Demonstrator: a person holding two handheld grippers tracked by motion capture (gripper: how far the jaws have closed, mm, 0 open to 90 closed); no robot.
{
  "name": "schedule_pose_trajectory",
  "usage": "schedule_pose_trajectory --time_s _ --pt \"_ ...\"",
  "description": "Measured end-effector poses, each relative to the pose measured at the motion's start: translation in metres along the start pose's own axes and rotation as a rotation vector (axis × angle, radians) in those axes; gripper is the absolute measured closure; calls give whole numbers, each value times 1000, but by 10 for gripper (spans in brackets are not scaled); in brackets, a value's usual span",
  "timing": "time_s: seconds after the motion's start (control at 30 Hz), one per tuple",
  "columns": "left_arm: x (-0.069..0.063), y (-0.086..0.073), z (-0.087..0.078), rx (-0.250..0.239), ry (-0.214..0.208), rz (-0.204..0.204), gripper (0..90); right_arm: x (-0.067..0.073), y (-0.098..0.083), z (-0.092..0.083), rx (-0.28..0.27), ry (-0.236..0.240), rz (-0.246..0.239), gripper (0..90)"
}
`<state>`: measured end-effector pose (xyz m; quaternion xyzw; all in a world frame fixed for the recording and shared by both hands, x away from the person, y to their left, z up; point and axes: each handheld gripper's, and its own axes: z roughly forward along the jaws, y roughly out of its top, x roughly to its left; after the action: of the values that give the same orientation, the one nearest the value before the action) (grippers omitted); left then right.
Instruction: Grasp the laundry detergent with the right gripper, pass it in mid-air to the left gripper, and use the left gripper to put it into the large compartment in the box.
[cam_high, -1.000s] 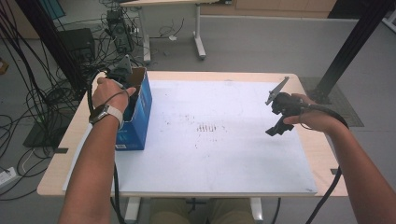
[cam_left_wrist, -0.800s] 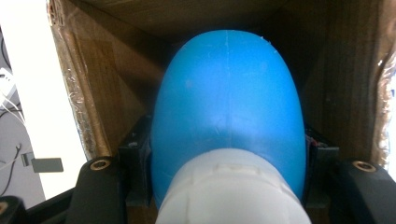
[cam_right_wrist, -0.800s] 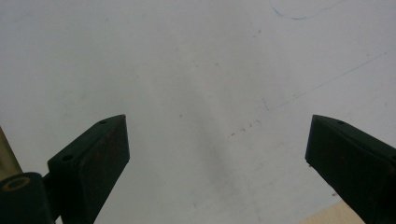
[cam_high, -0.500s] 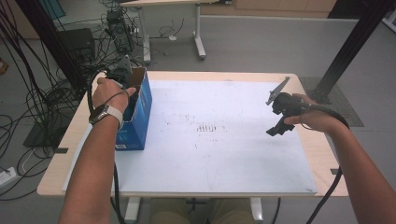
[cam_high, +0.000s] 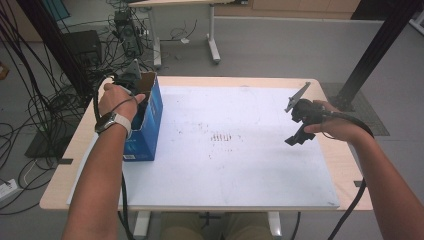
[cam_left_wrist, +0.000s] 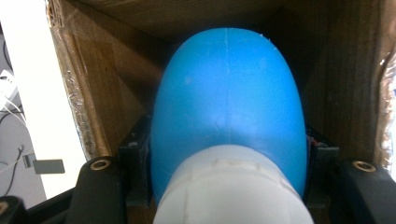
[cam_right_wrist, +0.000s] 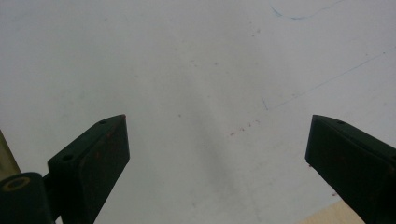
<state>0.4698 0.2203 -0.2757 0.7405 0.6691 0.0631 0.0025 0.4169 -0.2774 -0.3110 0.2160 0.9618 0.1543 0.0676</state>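
Left gripper reaches down into the open blue box at the table's left edge, jaws clamped on either side of a blue ball-shaped thing with a white base, which sits inside the cardboard walls, probably gripped for lifting out. Left wrist bent over the box top, forearm running up the table's left side. Right gripper hovers over the white sheet at the right, jaws wide apart and empty, likely waiting.

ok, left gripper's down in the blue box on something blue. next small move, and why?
Probably lift the left gripper straight up out of the blue box. Its jaws are clamped on the blue and white object, brown box walls stand close on both sides, and the right gripper waits open over the white mat.
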Motion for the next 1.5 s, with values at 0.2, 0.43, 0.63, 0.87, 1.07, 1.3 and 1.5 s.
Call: schedule_pose_trajectory --time_s 0.2,0.43,0.63,0.87,1.07,1.3,1.5 --pt "0 0 0 -2 1 1 372 0 -1 0 1 0 -1 62" --pt "0 0 1 -2 0 0 372 0 -2 0 1 1 2 62" --pt "1 0 1 -1 2 1 372 0 -2 0 1 -1 3 62" --pt "1 0 1 -2 0 -1 372 0 -2 1 3 1 1 62" --pt "1 0 2 10 -2 3 370 0 -3 -1 3 -1 1 62" --pt "4 -1 2 -4 -15 -9 365 1 -2 -1 6 -1 2 62" --pt "7 -1 -6 -23 -62 -4 285 1 -2 0 9 -1 -1 62"
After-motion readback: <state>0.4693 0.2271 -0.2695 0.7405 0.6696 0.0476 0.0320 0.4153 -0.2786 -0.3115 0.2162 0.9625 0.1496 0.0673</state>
